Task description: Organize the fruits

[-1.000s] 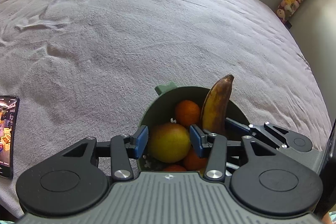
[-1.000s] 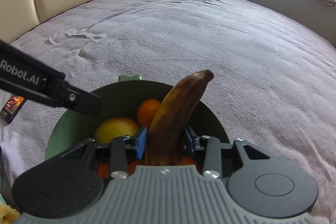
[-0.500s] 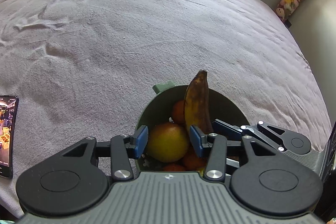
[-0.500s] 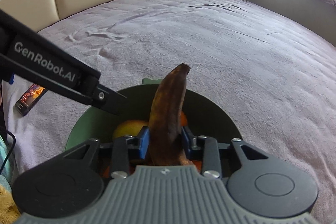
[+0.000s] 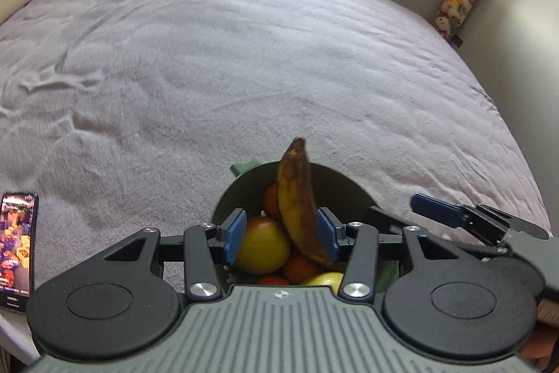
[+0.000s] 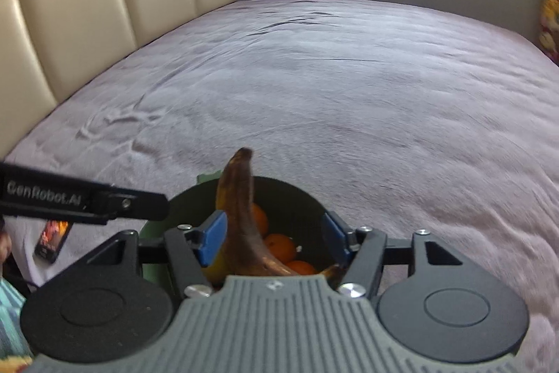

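Your right gripper (image 6: 274, 242) sits just above the green bowl (image 6: 290, 194) on the bed (image 6: 349, 86), and its jaws are opening: the blue pads (image 6: 211, 238) stand well apart, with the browned banana (image 6: 241, 215) between them, close against the left pad and clear of the right one. The banana leans up out of the bowl, tip above the rim, stem end down among the fruit. Your left gripper (image 5: 281, 235) hovers over the near side of the same bowl (image 5: 335, 184), and its jaws are opening slightly; a yellow-orange apple (image 5: 262, 247) and the banana (image 5: 297, 198) show in the gap between the pads, but both lie in the bowl below, and whether either pad touches them you cannot tell from this angle. Oranges (image 6: 279, 247) rest deeper in the bowl beside the apple. From the left wrist view your right gripper (image 5: 433, 210) reaches in from the right over the rim. A phone (image 5: 17, 247) with a lit screen lies on the bedcover at the left, well apart from the bowl.
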Demonstrator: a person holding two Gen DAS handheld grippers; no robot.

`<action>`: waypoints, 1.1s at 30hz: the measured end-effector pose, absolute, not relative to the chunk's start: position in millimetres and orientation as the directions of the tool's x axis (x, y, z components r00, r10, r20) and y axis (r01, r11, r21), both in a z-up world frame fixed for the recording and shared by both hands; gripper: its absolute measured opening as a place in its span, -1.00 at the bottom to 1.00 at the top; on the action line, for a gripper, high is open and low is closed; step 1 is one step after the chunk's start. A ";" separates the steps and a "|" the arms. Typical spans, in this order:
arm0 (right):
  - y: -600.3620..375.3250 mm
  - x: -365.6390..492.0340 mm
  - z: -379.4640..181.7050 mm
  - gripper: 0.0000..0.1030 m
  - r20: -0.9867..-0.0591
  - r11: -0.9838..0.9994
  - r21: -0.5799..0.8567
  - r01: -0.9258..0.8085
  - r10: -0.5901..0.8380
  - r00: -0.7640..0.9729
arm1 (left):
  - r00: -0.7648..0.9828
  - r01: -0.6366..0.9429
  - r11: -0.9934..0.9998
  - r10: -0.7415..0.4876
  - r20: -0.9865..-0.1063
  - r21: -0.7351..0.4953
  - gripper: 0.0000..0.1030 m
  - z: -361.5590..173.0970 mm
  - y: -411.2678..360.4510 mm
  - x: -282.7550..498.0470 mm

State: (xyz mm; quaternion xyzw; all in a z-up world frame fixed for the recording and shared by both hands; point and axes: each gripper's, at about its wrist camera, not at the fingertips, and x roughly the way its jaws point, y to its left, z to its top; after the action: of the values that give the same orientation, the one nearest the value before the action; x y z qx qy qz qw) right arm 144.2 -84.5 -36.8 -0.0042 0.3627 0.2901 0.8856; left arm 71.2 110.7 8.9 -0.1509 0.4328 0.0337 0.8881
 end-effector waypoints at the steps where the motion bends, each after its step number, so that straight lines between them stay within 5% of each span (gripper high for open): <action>1: -89.8 142.6 -33.1 0.28 -0.641 0.843 0.215 -0.493 0.503 0.580 | 0.631 -0.182 0.955 -0.070 -0.772 -0.236 0.09 12.5 108.1 69.3; 12: -146.0 86.0 12.6 0.72 -0.524 0.907 0.237 -0.347 0.421 0.741 | 0.762 -0.109 0.982 -0.018 -0.648 -0.155 0.44 51.3 78.2 36.2; 16: -161.8 59.9 22.2 0.85 -0.488 0.919 0.231 -0.321 0.394 0.779 | 0.819 -0.080 0.993 0.018 -0.573 -0.084 0.71 61.6 63.3 20.1; 22: -174.2 30.2 22.3 0.92 -0.484 0.937 0.205 -0.283 0.348 0.803 | 0.861 -0.068 0.995 0.094 -0.500 0.070 0.87 62.2 38.4 -1.2; 33: -172.5 27.3 -18.5 0.92 -0.602 0.968 0.156 -0.195 0.250 0.759 | 0.794 -0.063 0.997 0.075 -0.603 0.041 1.00 16.7 35.4 -11.3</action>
State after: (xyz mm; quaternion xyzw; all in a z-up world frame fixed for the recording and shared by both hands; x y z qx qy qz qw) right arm 27.3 -172.5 -18.5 0.0420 0.3266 0.1185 0.9368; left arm -11.3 35.4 16.7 0.0094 0.3189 0.0365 0.9470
